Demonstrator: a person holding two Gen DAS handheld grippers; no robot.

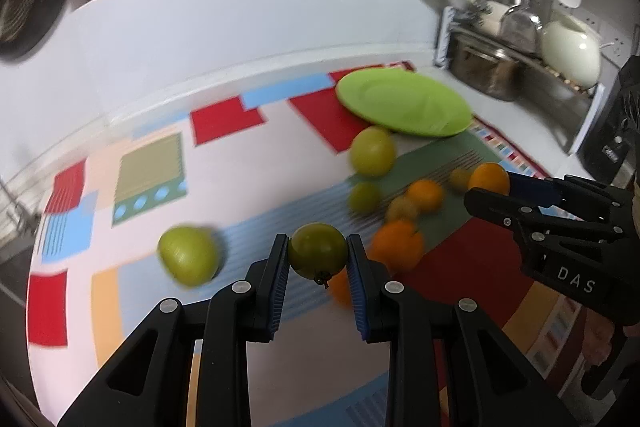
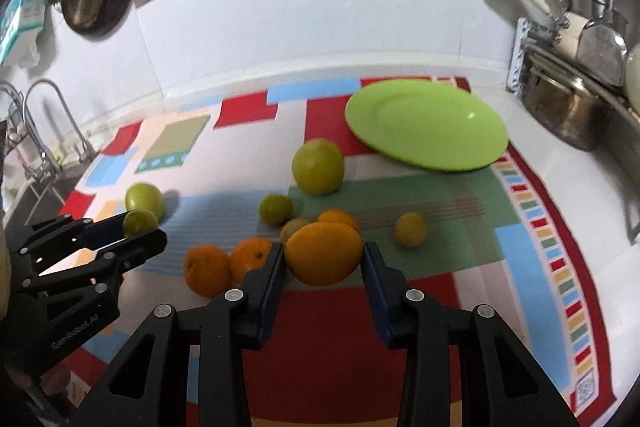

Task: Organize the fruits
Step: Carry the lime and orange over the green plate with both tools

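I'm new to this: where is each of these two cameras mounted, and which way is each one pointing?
Left wrist view: sits on the left gripper, looks forward and down along its fingers, which hold a green fruit; the right gripper enters at right.
Right wrist view: sits on the right gripper, looks the same way along fingers that hold an orange fruit; the left gripper enters at left.
Both show: the green plate, the patterned mat with loose fruit, the white wall behind.
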